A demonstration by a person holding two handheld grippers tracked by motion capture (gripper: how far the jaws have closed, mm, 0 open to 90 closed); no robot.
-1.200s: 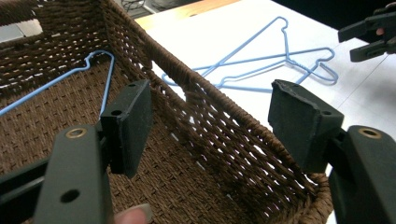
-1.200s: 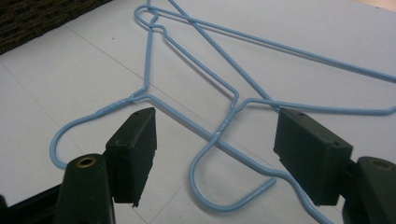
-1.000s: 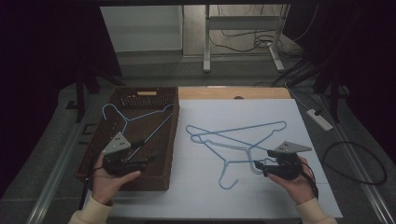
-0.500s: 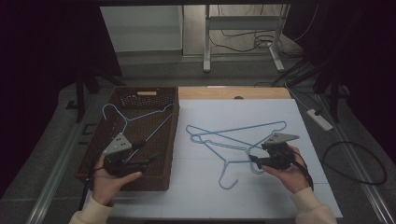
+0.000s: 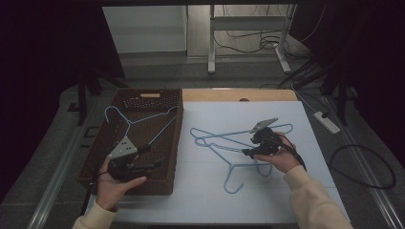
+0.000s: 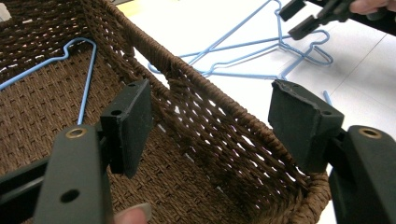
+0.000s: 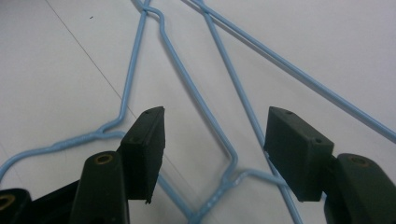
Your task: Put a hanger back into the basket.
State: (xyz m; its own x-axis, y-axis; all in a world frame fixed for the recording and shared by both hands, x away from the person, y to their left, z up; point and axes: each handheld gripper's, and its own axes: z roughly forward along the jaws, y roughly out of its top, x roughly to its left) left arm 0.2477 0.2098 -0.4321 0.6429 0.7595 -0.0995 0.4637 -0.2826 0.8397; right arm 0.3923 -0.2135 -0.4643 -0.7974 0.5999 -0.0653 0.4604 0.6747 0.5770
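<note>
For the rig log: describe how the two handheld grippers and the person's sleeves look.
The left gripper and the right gripper are black, each with two flat rectangular jaws on arms fixed by brass-coloured rivets. A grey three-cornered plate sits on top of each. A black cable trails from the right gripper over the wrist. The sleeves are cream, with ribbed cuffs.

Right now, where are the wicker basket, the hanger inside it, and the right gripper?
wicker basket (image 5: 177,143): high view, right wall.
hanger in the basket (image 5: 143,118): high view, upper wire.
right gripper (image 5: 244,153): high view, between its fingertips.

High view overhead facing forward, gripper views close, sharing blue hangers (image 5: 239,143)
</note>
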